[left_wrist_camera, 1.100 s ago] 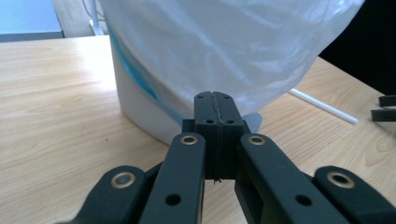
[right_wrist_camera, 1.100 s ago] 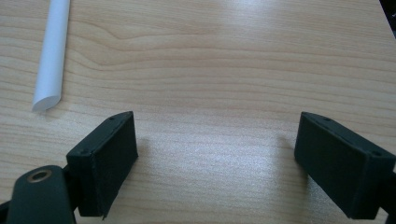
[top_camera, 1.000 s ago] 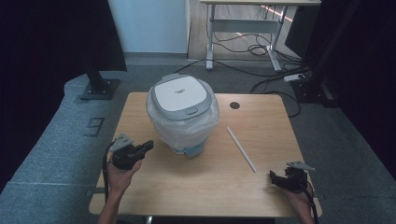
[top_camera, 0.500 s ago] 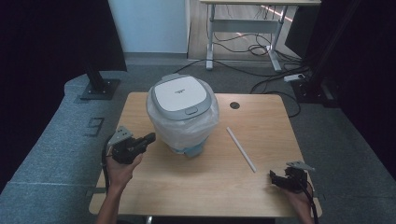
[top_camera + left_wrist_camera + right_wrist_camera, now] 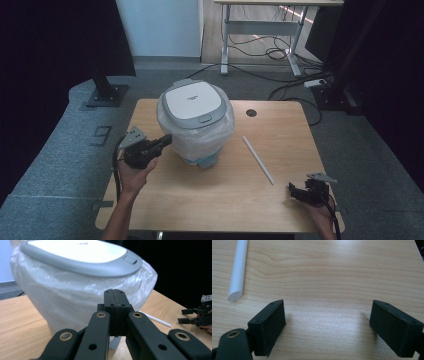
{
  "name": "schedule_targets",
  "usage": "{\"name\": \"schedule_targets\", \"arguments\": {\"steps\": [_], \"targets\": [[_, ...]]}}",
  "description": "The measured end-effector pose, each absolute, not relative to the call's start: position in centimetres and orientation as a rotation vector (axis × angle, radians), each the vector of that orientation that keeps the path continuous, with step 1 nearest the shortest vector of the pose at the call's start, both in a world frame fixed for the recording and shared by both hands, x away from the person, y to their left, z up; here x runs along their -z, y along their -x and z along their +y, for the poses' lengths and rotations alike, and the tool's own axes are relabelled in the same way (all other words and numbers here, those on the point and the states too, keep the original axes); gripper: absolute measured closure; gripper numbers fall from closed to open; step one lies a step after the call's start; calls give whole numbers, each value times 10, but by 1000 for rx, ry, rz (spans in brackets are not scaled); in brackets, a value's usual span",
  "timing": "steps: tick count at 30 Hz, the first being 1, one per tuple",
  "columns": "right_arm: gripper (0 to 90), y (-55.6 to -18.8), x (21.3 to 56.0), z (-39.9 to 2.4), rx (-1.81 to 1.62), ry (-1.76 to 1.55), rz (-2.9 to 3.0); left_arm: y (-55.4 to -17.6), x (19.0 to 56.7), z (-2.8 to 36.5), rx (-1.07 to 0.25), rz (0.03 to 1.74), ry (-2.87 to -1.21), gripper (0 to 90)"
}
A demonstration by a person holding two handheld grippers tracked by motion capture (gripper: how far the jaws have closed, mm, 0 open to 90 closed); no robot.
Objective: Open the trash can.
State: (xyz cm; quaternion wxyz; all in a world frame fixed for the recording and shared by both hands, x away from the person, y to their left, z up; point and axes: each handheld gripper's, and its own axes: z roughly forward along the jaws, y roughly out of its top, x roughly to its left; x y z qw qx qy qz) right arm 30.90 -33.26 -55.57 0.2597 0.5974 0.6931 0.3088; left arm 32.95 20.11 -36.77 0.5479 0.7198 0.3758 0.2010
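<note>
A small bin with a grey and white lid (image 5: 194, 102) and a clear plastic liner (image 5: 200, 137) bulging over its sides stands mid-table. My left gripper (image 5: 166, 139) is shut with nothing between its jaws, lifted just left of the liner. In the left gripper view the closed fingertips (image 5: 115, 298) point at the liner (image 5: 67, 297) below the lid (image 5: 82, 255). My right gripper (image 5: 295, 190) rests open near the front right corner. Its pads (image 5: 270, 322) stand wide apart over bare wood. A white tube (image 5: 258, 160) lies right of the bin, its end (image 5: 238, 270) ahead of the right gripper.
The wooden table (image 5: 220, 200) has a round cable hole (image 5: 251, 113) at the back right. Beyond it stand a desk frame with cables (image 5: 260, 45) and a black stand base (image 5: 106, 95) on the grey floor.
My left gripper has risen and moved a little toward the bin's liner. The right gripper has stayed where it was.
</note>
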Motion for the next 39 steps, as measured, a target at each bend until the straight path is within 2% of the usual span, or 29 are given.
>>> {"name": "schedule_targets", "arguments": {"steps": [12,39], "targets": [[129,-309,556,-333,-837,-1619,1877,-338,349,191,-480,866,-1692,900],[129,-309,555,-333,-836,-1621,1877,-360,332,156,-462,812,-1733,900]]}}
